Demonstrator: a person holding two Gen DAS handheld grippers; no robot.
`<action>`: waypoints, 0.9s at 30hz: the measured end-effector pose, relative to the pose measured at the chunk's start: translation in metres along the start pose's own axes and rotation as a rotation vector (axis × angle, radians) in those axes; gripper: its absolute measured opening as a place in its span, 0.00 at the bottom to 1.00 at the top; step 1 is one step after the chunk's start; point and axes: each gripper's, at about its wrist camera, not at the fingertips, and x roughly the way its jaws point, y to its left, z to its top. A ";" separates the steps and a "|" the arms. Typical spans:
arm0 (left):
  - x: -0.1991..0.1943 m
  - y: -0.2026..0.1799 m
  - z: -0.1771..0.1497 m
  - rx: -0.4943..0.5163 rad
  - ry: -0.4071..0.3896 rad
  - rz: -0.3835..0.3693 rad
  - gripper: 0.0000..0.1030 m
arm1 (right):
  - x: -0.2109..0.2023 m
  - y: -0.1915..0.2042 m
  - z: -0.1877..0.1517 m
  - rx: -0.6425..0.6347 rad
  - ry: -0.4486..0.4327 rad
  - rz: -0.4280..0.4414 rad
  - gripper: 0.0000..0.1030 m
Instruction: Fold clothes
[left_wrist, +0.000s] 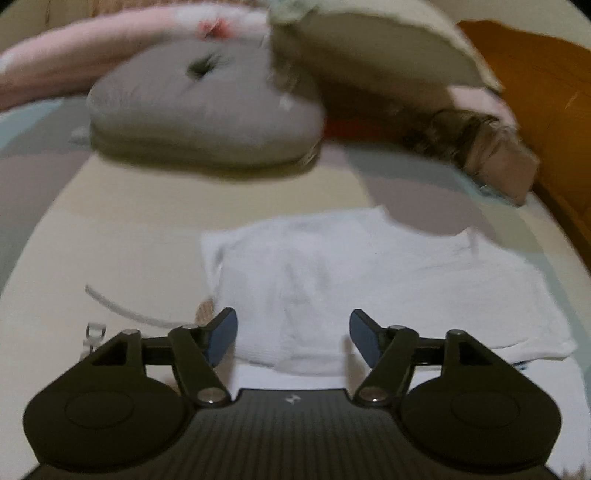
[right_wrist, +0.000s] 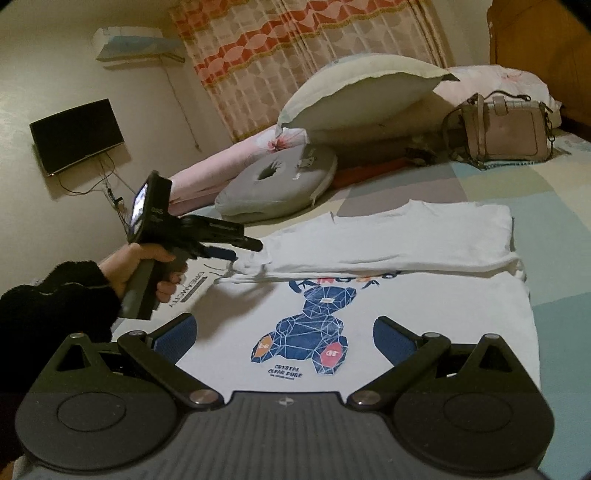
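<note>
Shirt (right_wrist: 369, 317) lies flat on bed (right_wrist: 517, 177), top part folded down over print, so we judge fold partway. Left claw (right_wrist: 236, 254) spread at fold's corner, gripping nothing. Right claw (right_wrist: 284, 334) spread, hovers above hem.

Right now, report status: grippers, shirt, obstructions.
Left gripper open at the shirt's folded edge, right gripper open over the print. White shirt part folded. Grey cushion and handbag beyond, clear.
</note>
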 end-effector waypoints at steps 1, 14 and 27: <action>0.002 0.001 -0.002 0.002 0.013 0.046 0.67 | 0.000 -0.001 0.000 0.007 0.002 -0.004 1.00; -0.121 -0.040 -0.021 0.171 -0.081 0.068 0.70 | 0.012 -0.006 -0.003 0.027 0.095 -0.105 1.00; -0.209 -0.100 -0.142 0.364 -0.168 -0.007 0.79 | -0.031 0.023 -0.045 0.020 0.186 -0.226 1.00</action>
